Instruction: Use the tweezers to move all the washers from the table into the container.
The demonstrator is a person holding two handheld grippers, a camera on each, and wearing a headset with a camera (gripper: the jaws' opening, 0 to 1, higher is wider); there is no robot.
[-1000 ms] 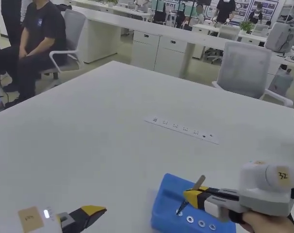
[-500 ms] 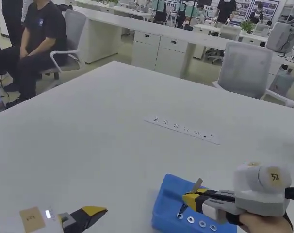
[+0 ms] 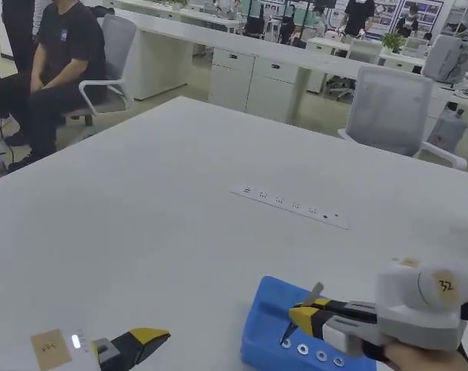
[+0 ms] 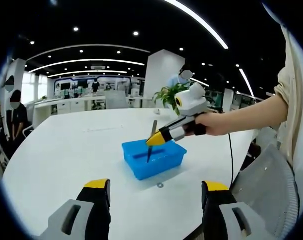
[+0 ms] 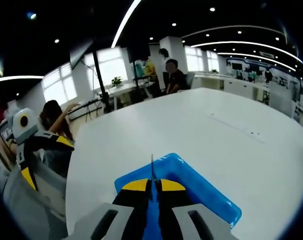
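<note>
The blue container (image 3: pixel 265 309) sits at the table's near edge, with three small washers (image 3: pixel 320 356) lying inside it. My right gripper (image 3: pixel 297 315) is shut on the tweezers (image 3: pixel 289 331), whose tips point down into the container. From the left gripper view, the right gripper (image 4: pixel 161 137) holds the tweezers (image 4: pixel 151 144) over the blue container (image 4: pixel 161 162), and one washer (image 4: pixel 160 185) lies on the table just in front of it. My left gripper (image 4: pixel 156 200) hovers open and holds nothing. The right gripper (image 5: pixel 152 184) pinches the tweezers (image 5: pixel 152 172) above the container (image 5: pixel 201 192).
A white power strip (image 3: pixel 289 205) lies across the middle of the white table (image 3: pixel 157 216). Office chairs (image 3: pixel 388 108) stand at the far edge, and a person (image 3: pixel 60 54) sits at the back left. My left gripper (image 3: pixel 158 336) is low at the table's near left.
The right gripper has shifted only slightly, with the tweezers' tips staying in the container. The left gripper has not moved.
</note>
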